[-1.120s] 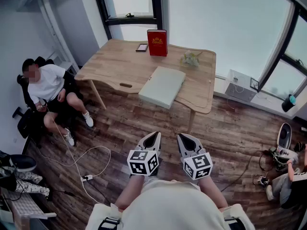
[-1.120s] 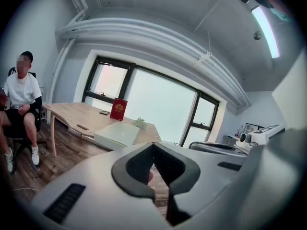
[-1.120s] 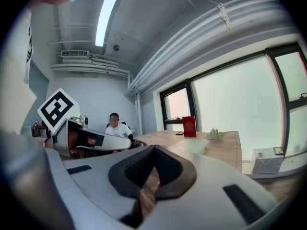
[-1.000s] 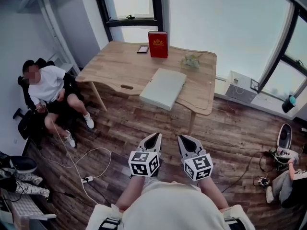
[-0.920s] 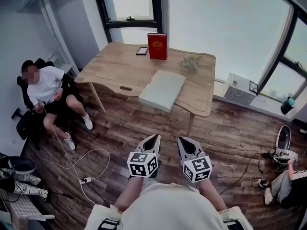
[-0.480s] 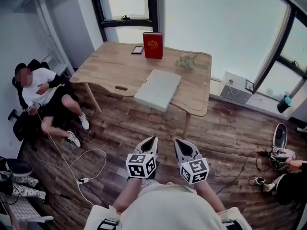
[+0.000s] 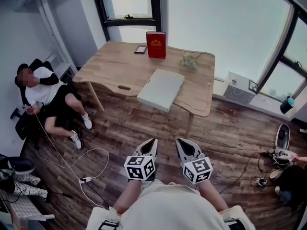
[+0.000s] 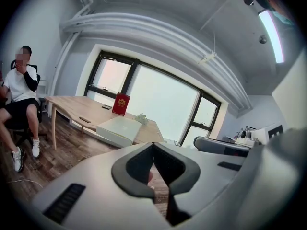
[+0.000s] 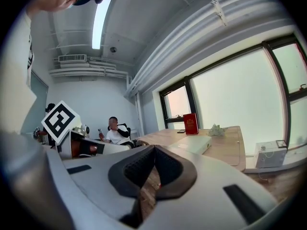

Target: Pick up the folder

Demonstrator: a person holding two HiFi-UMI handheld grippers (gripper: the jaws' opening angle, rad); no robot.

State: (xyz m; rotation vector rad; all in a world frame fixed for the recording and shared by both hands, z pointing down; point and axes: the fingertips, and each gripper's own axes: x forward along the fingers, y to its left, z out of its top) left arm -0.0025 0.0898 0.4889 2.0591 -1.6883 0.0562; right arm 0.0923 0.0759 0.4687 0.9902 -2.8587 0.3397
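Your left tool (image 7: 153, 141) has its jaws pressed together with nothing between them; the left gripper view shows the dark pads meeting in a thin line. Your right tool (image 7: 179, 141) is just beside it at 3 o'clock. Its jaws are closed tip to tip as well, and they are empty. Both tools hang in front of your body over the dark wood plank floor (image 7: 144, 123), pointing towards 12 o'clock, well apart from the surface.

At 12 o'clock from the tools stands the light wooden surface (image 7: 115, 63). The pale grey-green flat folder (image 7: 161, 88) lies closed on it at its near edge, turned at a slant, with its near end reaching over that edge. Neither tool touches it.

Beyond the folder, at 12 o'clock on the far side of the surface, a red hardcover book (image 7: 156, 44) stands upright. A small dark phone (image 7: 140, 49) lies just beside it at 9 o'clock. A small pale sprig of plant (image 7: 190, 60) sits at 1 o'clock from the folder.

At 10 o'clock from your tools, a person in a white shirt (image 7: 43, 87) sits in a black chair. A white cable (image 7: 72, 152) trails across the floor at 9 o'clock.
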